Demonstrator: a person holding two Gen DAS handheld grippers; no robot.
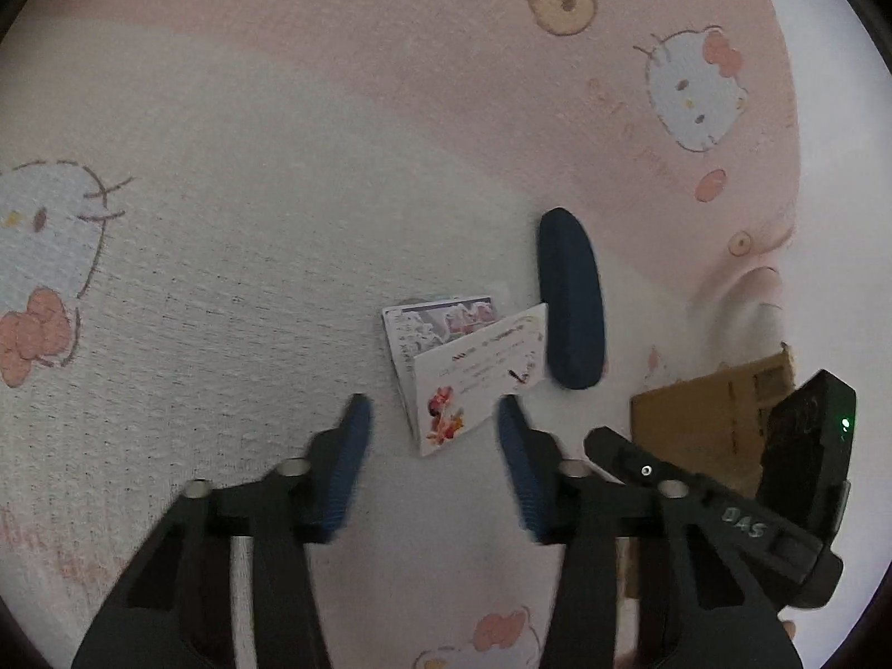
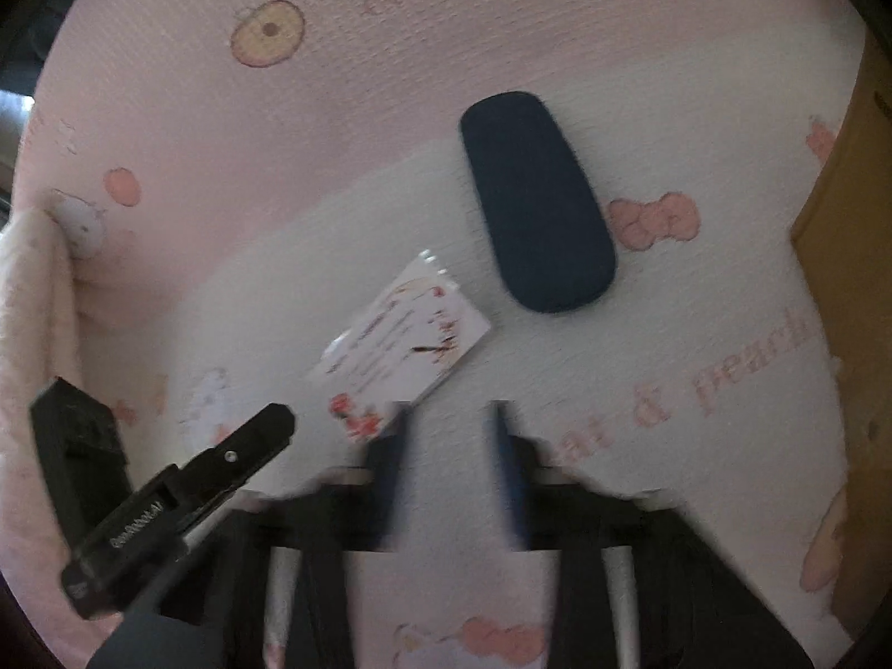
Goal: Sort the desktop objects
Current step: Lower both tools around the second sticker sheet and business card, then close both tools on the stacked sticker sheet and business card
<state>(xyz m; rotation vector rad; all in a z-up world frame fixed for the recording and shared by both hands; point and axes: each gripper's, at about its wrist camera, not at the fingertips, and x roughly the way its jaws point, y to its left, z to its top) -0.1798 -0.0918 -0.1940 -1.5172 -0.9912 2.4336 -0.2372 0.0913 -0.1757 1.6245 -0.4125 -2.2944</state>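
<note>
Cards (image 1: 474, 368): two small printed ones, overlapped, flat on the cloth-covered surface (image 1: 223, 306) just beside a dark blue case (image 1: 571, 301). Left tongs (image 1: 432, 435) open, empty, hovering near their lower edge; right tongs (image 2: 451, 435) open too. Thin and flat, so probably best slid or pinched by an edge, top card first

2 overlapping printed cards (image 1: 474, 359) lie flat beside a dark-blue oblong case (image 1: 571, 298).

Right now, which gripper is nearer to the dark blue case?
Hard to say; probably the left. The left gripper is open just short of the white cards beside the dark blue case. The right gripper, also open, sits similarly short of it.
</note>
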